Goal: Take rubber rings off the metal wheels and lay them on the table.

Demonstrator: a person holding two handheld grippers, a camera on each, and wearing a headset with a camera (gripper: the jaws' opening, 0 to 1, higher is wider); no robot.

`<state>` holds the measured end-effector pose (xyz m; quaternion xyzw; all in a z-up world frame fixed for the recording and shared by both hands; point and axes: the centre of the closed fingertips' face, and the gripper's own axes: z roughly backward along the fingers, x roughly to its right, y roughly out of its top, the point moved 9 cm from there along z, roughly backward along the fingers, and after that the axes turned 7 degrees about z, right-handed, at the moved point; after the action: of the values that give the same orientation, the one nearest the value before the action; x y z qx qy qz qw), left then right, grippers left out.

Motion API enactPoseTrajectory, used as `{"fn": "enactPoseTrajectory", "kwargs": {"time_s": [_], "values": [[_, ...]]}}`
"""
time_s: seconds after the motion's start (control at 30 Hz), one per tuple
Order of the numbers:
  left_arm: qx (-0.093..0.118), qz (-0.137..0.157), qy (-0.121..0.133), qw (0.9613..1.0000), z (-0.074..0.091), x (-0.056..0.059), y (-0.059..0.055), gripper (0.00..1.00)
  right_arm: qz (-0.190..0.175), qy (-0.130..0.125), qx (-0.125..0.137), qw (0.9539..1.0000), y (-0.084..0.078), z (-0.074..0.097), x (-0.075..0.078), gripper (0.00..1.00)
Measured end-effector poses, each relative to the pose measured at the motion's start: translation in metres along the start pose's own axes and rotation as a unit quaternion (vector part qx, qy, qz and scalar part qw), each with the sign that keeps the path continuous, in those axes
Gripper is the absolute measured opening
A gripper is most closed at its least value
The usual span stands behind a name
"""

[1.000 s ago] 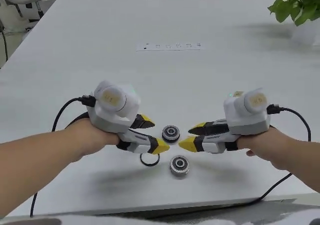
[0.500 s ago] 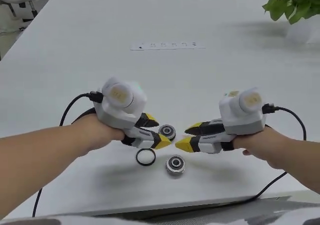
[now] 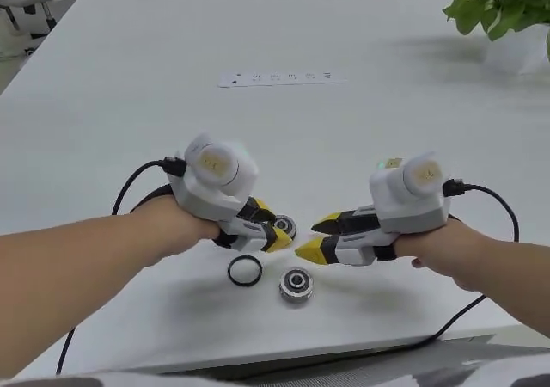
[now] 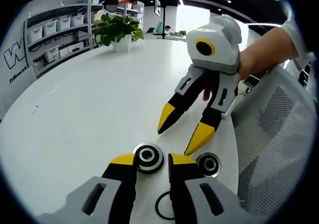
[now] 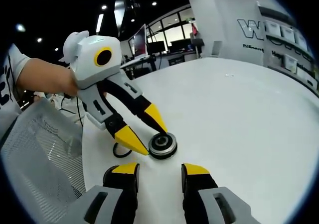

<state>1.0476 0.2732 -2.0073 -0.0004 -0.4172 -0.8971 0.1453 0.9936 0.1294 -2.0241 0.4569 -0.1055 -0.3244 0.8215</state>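
Note:
My left gripper (image 3: 270, 224) (image 4: 151, 162) is open, its yellow tips on either side of a metal wheel (image 3: 283, 225) (image 4: 148, 157) that wears a dark rubber ring; I cannot tell whether they touch it. In the right gripper view the left gripper (image 5: 144, 132) stands over that wheel (image 5: 163, 145). My right gripper (image 3: 314, 237) (image 5: 159, 170) is open with nothing between its jaws, pointing at the wheel from the other side. A second wheel (image 3: 296, 284) (image 4: 208, 164) lies nearer the table's front edge. A loose black rubber ring (image 3: 245, 271) (image 4: 167, 204) lies flat on the table beside it.
The white table (image 3: 284, 129) runs far back, with a white power strip (image 3: 275, 78) across its middle and a potted plant (image 3: 494, 4) at the far right corner. Black cables (image 3: 129, 193) trail from both grippers. A mesh chair (image 4: 279, 139) stands at the near edge.
My left gripper has moved off the loose ring and up to the farther wheel. The right gripper has crept a little left. The head camera has shifted.

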Motion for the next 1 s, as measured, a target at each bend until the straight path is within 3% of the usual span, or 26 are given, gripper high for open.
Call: {"fn": "enactPoseTrajectory", "kwargs": {"time_s": [0.23, 0.43, 1.0], "values": [[-0.001, -0.004, 0.010, 0.9999, 0.001, 0.000, 0.000, 0.14, 0.001, 0.001, 0.000, 1.0000, 0.001, -0.002, -0.001, 0.32], [-0.004, -0.024, 0.017, 0.9996, 0.001, 0.000, 0.000, 0.12, 0.004, 0.001, -0.001, 1.0000, 0.004, -0.004, -0.001, 0.31], [-0.007, -0.014, 0.025, 0.9996, -0.001, -0.002, 0.001, 0.08, 0.026, -0.012, -0.008, 0.9996, 0.015, -0.021, 0.001, 0.29]]}}
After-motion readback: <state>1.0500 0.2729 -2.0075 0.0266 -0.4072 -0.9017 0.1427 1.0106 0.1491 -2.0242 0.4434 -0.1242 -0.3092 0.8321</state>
